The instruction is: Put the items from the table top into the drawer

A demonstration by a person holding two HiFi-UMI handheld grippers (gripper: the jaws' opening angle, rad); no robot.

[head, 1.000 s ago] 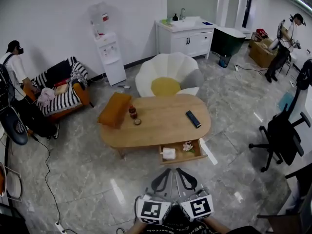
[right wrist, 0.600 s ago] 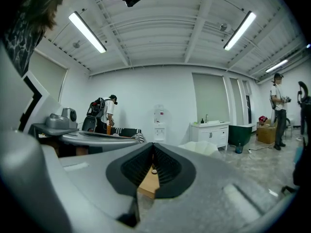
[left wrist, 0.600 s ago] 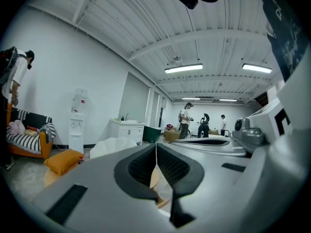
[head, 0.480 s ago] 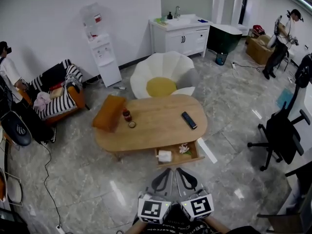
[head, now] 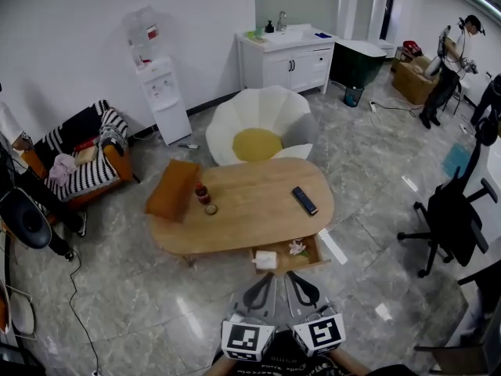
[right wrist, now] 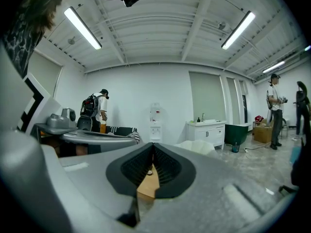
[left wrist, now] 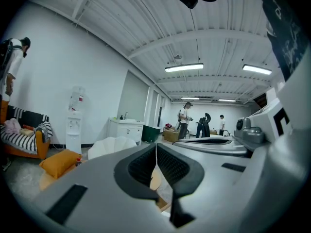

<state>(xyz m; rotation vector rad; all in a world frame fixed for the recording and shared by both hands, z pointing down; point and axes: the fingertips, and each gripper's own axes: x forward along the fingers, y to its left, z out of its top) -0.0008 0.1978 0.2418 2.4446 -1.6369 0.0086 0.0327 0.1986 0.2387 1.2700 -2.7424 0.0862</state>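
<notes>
The oval wooden table [head: 243, 224] stands in the middle of the room in the head view. On it lie a black remote [head: 304, 200], a small red jar [head: 202, 193] and a little round lid [head: 210, 208]. Its front drawer [head: 311, 258] is pulled open and holds a white tissue pack [head: 264, 260] and a pink flower [head: 297, 247]. My left gripper [head: 261, 290] and right gripper [head: 301, 288] are side by side just short of the drawer, both shut with nothing in them. In the gripper views the left gripper [left wrist: 156, 147] and right gripper [right wrist: 153, 147] have their jaws closed together.
An orange cushion [head: 172, 189] sits at the table's left end. A white petal-shaped chair [head: 258, 124] stands behind the table, a black office chair [head: 450, 218] to the right. A striped sofa [head: 82, 159], water dispenser [head: 156, 84] and sink cabinet [head: 286, 57] line the walls.
The table and open drawer have come nearer and sit lower in the head view. Both grippers stay side by side and shut.
</notes>
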